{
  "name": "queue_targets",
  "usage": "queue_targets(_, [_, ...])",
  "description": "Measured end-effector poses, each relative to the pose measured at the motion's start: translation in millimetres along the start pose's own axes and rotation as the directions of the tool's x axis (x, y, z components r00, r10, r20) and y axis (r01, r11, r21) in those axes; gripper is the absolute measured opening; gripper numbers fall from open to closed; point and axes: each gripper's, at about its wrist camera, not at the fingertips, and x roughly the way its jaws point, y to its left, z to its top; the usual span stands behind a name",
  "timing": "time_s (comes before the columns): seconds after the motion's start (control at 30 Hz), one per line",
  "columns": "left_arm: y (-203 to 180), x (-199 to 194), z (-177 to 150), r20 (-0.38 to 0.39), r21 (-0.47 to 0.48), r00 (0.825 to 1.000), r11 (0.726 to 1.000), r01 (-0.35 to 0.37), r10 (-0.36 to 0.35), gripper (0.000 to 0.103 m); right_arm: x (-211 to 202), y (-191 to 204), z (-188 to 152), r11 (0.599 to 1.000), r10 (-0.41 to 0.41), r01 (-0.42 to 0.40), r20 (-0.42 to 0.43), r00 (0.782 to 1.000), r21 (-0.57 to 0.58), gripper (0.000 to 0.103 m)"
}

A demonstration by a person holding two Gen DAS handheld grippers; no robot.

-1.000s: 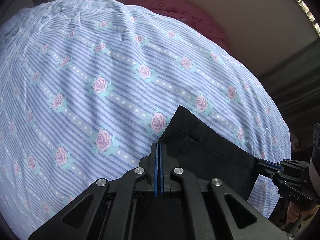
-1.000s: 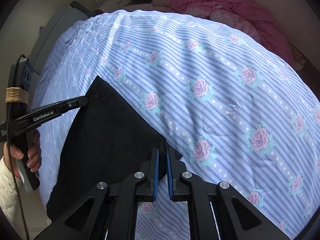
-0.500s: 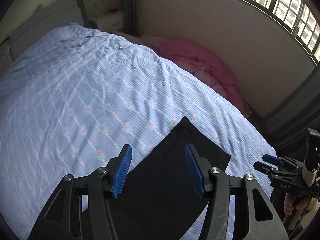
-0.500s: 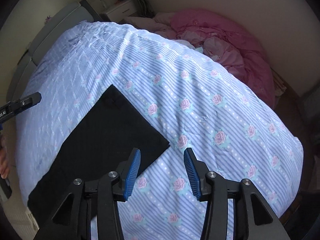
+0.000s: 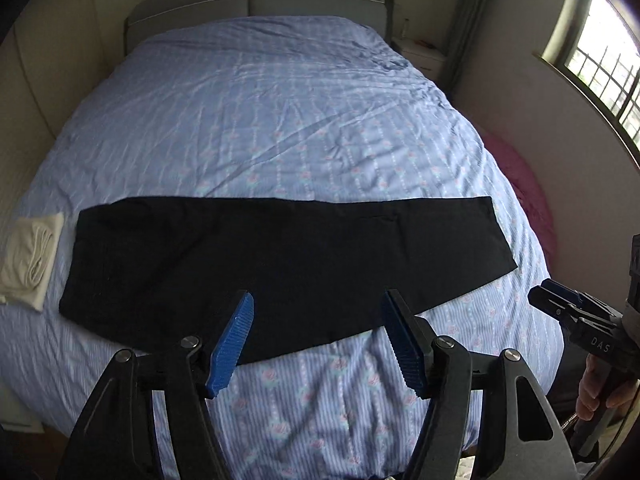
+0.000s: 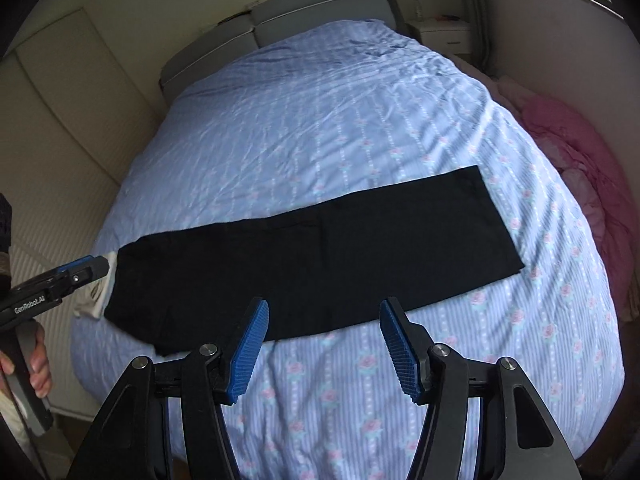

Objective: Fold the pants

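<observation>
Black pants (image 5: 280,264) lie flat across the near part of the bed, folded lengthwise into one long strip, waist end at the left, leg hems at the right; they also show in the right wrist view (image 6: 320,256). My left gripper (image 5: 316,340) is open and empty, held above and in front of the strip's near edge. My right gripper (image 6: 322,344) is open and empty, also pulled back over the near edge. The right gripper appears at the right edge of the left view (image 5: 576,312), the left gripper at the left edge of the right view (image 6: 60,280).
The bed (image 5: 280,100) has a blue striped cover with pink roses and a grey headboard (image 5: 256,4). A folded cream garment (image 5: 30,260) lies left of the pants. Pink bedding (image 6: 576,148) is heaped right of the bed. A nightstand (image 6: 444,36) and window (image 5: 600,48) are at the right.
Both grippers let go of the leg hem, opened wide and drew back and up from the bed. The whole strip of pants is now in view.
</observation>
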Motion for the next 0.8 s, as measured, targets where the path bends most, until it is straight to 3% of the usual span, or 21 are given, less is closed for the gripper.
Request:
queue_targets(0.17, [80.1, -36.5, -50.0, 0.035, -0.129, 0.996, 0.989, -0.074, 0.079, 0.066, 4.4, 90.1, -25.5, 0.988, 0.104, -0.109, -0.046, 0.994, -0.109, 0.059])
queue_targets(0.33, [159.8, -47.9, -90.2, 0.004, -0.161, 0.992, 0.979, -0.127, 0.129, 0.067, 18.2, 175.3, -59.5, 0.969, 0.164, -0.178, -0.096, 0.982, -0.171, 0.059])
queue_targets(0.47, [209.5, -41.5, -109.8, -0.066, -0.114, 0.993, 0.988, -0.101, 0.094, 0.067, 41.4, 232.6, -91.9, 0.978, 0.138, -0.155, -0.125, 0.982, -0.141, 0.059])
queue_targets(0.6, [235.2, -27.1, -126.9, -0.114, -0.073, 0.991, 0.995, -0.071, 0.062, 0.067, 74.2, 274.9, -122.0, 0.989, 0.121, -0.133, -0.170, 0.978, -0.063, 0.059])
queue_targets(0.8, [259.6, 0.8, -156.2, -0.163, -0.155, 0.986, 0.987, -0.048, 0.022, 0.069, 138.8, 322.6, -147.7, 0.990, 0.071, -0.101, -0.267, 0.961, -0.099, 0.059])
